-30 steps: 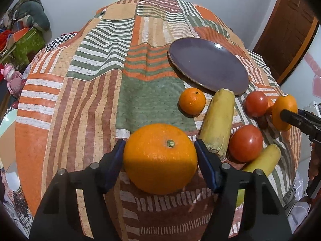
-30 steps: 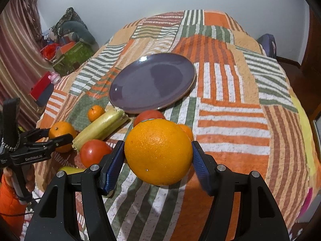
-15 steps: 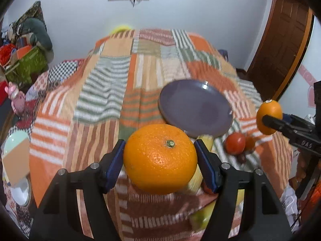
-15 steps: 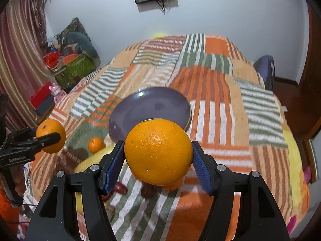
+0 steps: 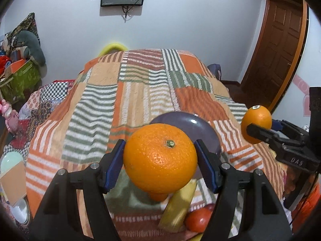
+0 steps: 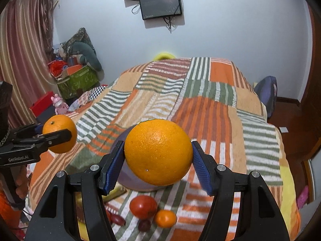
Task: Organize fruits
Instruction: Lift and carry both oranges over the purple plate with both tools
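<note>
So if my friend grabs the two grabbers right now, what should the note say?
Left gripper: shut on an orange, held up over the bed.
Right gripper: shut on a second orange, also in the air.
The purple plate lies on the striped blanket, with nothing visible on the part in view.
On the blanket near the plate: a tomato, a small orange, a yellow fruit.
Done: both oranges picked up.
Left: probably set them on the plate, then gather the rest.

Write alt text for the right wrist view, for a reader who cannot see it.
The right gripper holds a large orange between its blue pads, raised above a purple plate on a striped patchwork blanket. At left, the left gripper holds a second orange; a tomato and a small tangerine lie below.
</note>
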### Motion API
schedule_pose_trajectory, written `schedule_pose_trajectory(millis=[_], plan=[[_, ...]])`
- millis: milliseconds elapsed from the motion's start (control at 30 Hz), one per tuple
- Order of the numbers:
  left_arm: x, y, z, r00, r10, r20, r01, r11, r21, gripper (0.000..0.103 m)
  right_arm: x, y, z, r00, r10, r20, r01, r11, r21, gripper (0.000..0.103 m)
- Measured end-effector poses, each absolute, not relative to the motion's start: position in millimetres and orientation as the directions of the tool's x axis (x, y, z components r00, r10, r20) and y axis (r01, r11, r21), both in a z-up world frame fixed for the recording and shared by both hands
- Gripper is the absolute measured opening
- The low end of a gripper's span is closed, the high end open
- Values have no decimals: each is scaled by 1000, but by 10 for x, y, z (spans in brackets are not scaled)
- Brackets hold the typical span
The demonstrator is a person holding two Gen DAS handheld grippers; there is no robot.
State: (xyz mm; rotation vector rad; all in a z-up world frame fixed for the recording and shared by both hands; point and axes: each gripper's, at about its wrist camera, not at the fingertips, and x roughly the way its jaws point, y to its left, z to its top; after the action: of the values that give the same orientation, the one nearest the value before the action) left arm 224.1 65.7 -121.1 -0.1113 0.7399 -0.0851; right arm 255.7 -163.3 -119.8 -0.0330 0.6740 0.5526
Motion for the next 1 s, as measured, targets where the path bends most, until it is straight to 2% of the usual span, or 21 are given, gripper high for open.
schedule_pose_trajectory(millis=[433, 1000], plan=[[2828, 469, -1281, 735, -115, -668, 60, 993, -104, 68, 2979, -1416, -1283, 642, 480, -597, -517, 847, 124, 62], [3452, 541, -1801, 658, -90, -747, 21, 995, -101, 68, 3511, -1089, -1731, 581, 436, -687, -534, 842, 82, 62]])
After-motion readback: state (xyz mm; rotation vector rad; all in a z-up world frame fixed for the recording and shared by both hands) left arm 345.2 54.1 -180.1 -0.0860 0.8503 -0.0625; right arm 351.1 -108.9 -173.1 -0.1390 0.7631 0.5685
